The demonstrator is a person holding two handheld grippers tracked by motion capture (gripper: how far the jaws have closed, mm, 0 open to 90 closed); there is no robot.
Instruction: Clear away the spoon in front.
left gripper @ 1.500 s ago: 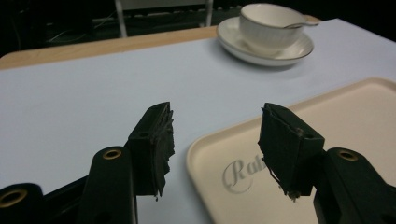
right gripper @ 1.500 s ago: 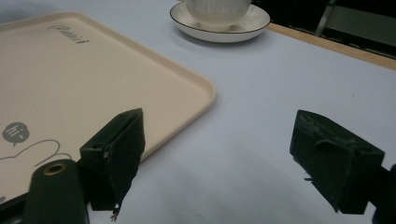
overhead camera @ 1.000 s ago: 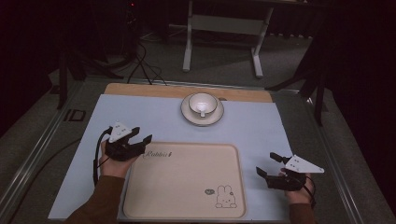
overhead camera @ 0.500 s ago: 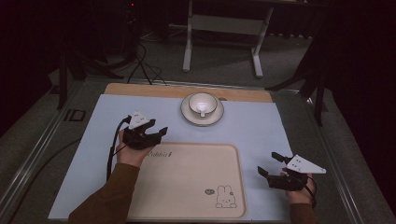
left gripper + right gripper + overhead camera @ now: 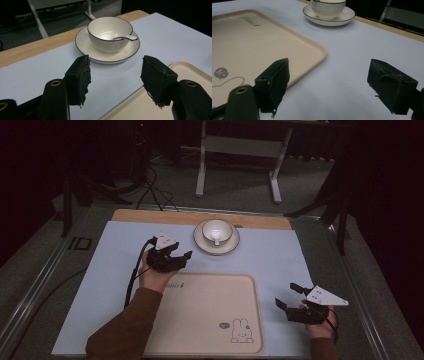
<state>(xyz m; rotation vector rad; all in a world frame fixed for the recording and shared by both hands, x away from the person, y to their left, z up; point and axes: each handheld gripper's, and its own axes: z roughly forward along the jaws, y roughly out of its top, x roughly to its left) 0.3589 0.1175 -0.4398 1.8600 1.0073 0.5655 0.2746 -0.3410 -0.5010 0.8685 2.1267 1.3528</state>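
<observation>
Two grippers' matte black jaws apart near glossy round cup [image 5: 110, 33], smooth beige tray [image 5: 210, 320].

Pale blue mat [image 5: 300, 260] spread over wooden table [image 5: 150, 216], beige rabbit-printed tray [image 5: 210, 320] laid near front, white cup [image 5: 216, 231] with spoon [image 5: 125, 38] set on saucer [image 5: 230, 246] behind

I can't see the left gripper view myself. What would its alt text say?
Two black jaws of the left gripper stand open above a pale blue table cover, aimed at a white bowl on a saucer just ahead. A white spoon rests in the bowl, and a corner of a beige tray shows at lower right.
</observation>
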